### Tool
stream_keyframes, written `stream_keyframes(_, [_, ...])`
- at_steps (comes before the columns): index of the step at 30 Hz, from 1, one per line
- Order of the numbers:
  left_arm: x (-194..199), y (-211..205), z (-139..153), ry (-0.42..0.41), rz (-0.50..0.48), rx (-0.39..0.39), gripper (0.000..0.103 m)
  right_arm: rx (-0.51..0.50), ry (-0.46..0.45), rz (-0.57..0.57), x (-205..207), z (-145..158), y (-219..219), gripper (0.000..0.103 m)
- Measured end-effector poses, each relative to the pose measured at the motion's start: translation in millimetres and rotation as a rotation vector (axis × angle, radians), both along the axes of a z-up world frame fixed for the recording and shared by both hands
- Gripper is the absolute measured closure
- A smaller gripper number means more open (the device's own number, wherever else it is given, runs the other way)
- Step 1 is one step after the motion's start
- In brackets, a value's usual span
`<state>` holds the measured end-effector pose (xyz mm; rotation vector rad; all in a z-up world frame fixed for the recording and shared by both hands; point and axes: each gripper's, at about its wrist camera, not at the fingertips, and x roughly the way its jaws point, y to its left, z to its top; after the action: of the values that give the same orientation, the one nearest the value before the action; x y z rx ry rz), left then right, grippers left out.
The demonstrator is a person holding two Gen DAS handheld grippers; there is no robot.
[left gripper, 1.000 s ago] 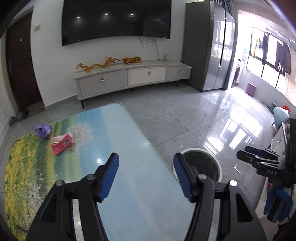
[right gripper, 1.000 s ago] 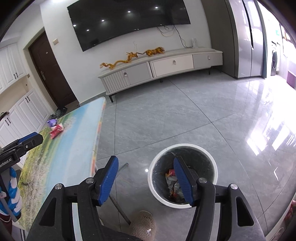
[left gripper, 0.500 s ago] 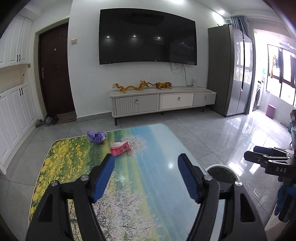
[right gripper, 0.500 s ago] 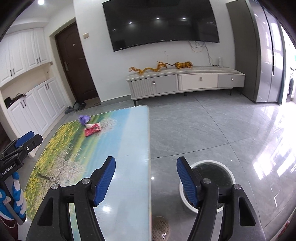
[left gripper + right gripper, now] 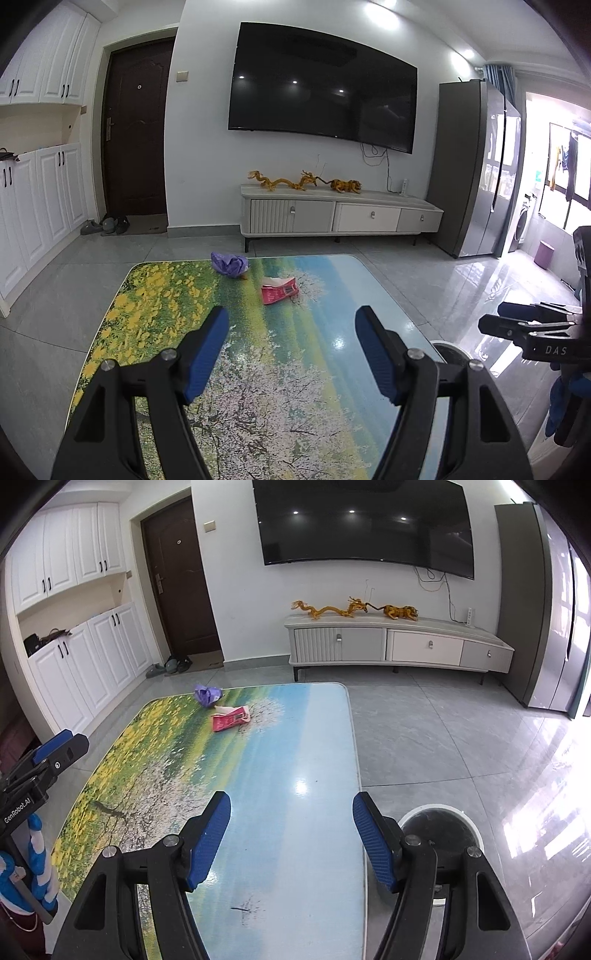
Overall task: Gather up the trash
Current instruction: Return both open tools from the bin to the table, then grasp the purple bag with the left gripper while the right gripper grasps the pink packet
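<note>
Printed table [image 5: 280,373], pink wrapper [image 5: 279,291], purple wad [image 5: 229,264]

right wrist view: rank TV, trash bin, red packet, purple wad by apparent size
1. TV
2. trash bin, partly hidden by the right gripper
3. red packet
4. purple wad, close to the packet in size, so this order is unsure

A television [image 5: 321,99] hangs above a cabinet [image 5: 340,218].

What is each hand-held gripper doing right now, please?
Left hand-held gripper: open, holding nothing, above the table.
Right hand-held gripper: open, holding nothing, above the table's near end.
</note>
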<state>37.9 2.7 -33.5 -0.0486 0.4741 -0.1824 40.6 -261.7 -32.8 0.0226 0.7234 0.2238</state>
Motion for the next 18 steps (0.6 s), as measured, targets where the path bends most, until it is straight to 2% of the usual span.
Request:
stream_keyframes(3, [1,17,-4,0.011,0.016,-0.026,0.033,-0.021,0.007,0.021,1,2,14,0.036])
stream_keyframes(5, [4,30,-10,0.022,0.027,-0.04,0.029,-0.033,0.011,0.038,4,3,22,0.036])
stream_keyframes(10, [19,66,-26,0.06,0.063,-0.041,0.025,-0.053,0.027,0.084,20,-1,41,0.033])
stream_keyframes(14, [43,88,-37,0.096,0.075,-0.03,0.025,-0.06,0.062,0.124,42,-16,53,0.032])
stream_keyframes(18, [77,104,-45,0.134,0.074,-0.055,0.025,-0.047,0.1,0.159,69,-32,58,0.032])
